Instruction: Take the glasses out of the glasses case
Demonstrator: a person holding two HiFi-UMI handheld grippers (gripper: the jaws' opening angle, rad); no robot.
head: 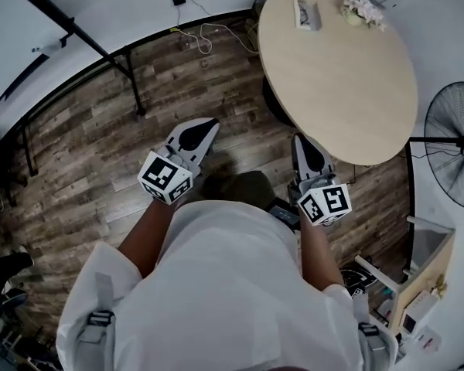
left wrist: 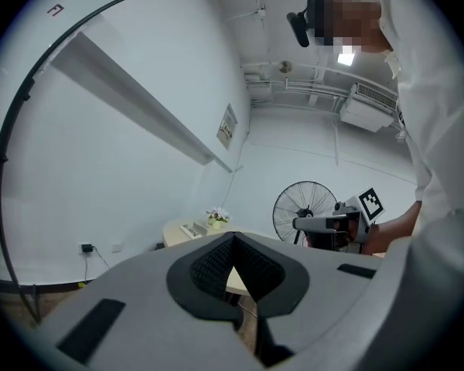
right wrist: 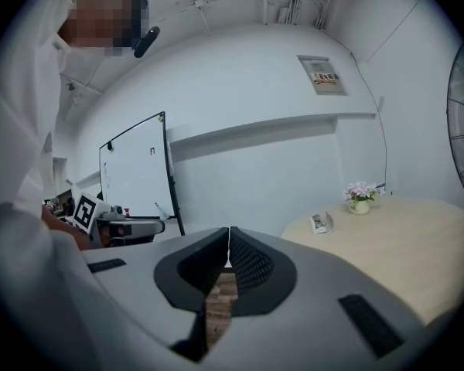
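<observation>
The jaws of the left gripper are pressed together at the tips, and nothing is held between them. The right gripper is seen the same way: its pads are drawn in to a hairline and nothing is gripped. Both tools are carried low and close to the body, over the wooden floor, with the left gripper and the right gripper pointed forward, the right one just short of the round table.

Out on the table's far side a small pale box is lying beside a little flower pot. It is judged to be the glasses case, though it is too small for that to be told for certain, and no glasses can be made out. A fan is standing off to the right.

The reach has not yet begun. To do it well, the table should be closed on first, then both pairs of jaws opened before the box is reached. One gripper is best used to pin the case, the other kept free for the glasses.
</observation>
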